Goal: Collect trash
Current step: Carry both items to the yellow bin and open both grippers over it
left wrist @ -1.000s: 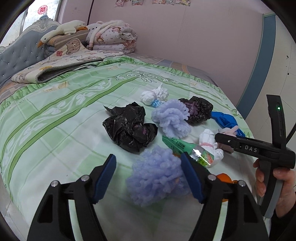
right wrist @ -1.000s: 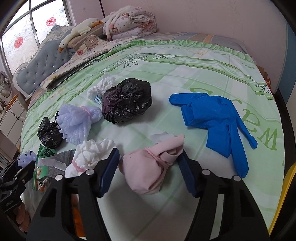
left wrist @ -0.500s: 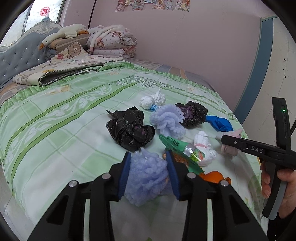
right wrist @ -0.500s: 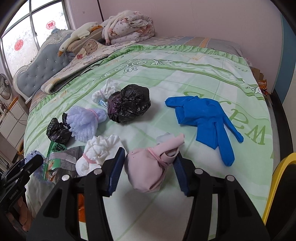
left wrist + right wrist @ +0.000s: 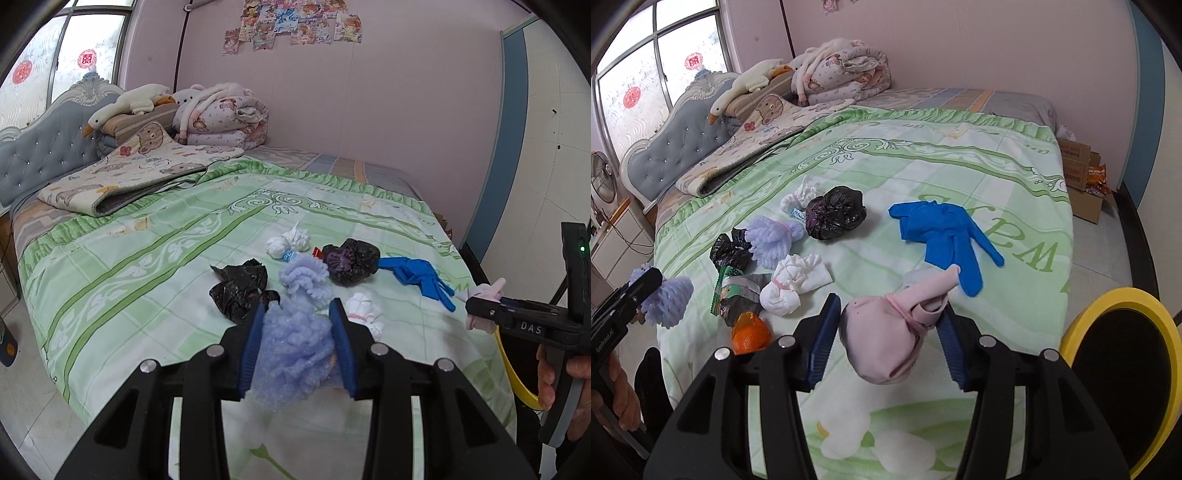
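My left gripper (image 5: 299,304) is shut on a lilac foam wad (image 5: 295,343) and holds it clear above the green bedspread (image 5: 155,266). A pink tied bundle (image 5: 882,339) hangs between the blue pads of my right gripper (image 5: 890,306), which is shut on it over the bed's near edge. Each gripper shows in the other's view: the left (image 5: 646,280) at the far left, the right (image 5: 476,306) at the far right. On the bed lie a black bag (image 5: 836,212), a blue glove (image 5: 942,229), a second lilac wad (image 5: 772,240) and a white wad (image 5: 794,284).
A yellow-rimmed bin (image 5: 1123,295) stands on the floor right of the bed. Near the bed's front edge lie a green wrapper (image 5: 735,291), an orange (image 5: 750,332) and a small black bag (image 5: 729,253). Folded quilts (image 5: 221,118) sit by the headboard. Cardboard boxes (image 5: 1082,177) line the far wall.
Both grippers closed on their pieces, the left on the lilac wad and the right on the pink bundle, then rose and drew back from the bed with them.
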`<state>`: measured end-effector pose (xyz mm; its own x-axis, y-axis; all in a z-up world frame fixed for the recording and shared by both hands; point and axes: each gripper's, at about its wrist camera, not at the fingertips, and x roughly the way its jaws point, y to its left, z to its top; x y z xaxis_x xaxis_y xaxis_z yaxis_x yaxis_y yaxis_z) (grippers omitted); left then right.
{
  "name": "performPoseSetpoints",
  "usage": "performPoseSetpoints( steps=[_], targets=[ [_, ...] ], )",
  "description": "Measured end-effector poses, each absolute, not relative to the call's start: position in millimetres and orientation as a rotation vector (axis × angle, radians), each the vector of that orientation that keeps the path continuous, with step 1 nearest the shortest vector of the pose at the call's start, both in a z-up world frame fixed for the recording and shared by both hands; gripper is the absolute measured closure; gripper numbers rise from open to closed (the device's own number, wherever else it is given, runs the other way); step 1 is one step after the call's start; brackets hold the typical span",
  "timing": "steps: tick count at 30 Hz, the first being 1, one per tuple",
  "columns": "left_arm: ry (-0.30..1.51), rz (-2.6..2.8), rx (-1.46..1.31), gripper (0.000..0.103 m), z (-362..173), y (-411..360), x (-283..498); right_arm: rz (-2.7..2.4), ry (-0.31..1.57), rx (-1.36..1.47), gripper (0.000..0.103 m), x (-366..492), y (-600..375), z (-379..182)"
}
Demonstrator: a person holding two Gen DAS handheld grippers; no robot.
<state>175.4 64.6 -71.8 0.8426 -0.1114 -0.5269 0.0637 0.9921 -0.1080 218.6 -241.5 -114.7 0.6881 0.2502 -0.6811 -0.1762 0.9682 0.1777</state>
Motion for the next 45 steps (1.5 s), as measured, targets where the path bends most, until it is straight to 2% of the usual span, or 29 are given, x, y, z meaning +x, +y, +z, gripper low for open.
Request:
performPoseSetpoints(
  steps=[11,26,34,45],
  targets=[
    [0.496,-0.191,-0.017,0.068,-27.7,-6.2,165.8,0.176,0.698,0.148,0.053,177.2,-314.3,-72.9],
    [0.494,-0.364,0.011,0.068,-11.4,-104.5,202.7,0.031,0.617,0.149,0.053,147.1,-408.0,-41.2],
    [0.515,-0.474,0.053,0.068,-20.4,-170.8,221.8,-0.065,0.596,0.163,0.053,140.6,-457.1,-41.1],
    [0.577,-0.601,0.114,0.068,-52.6,-257.0,232.9,-0.131,0.639,0.212,0.052,138.3,-511.0,-71.8]
  ],
)
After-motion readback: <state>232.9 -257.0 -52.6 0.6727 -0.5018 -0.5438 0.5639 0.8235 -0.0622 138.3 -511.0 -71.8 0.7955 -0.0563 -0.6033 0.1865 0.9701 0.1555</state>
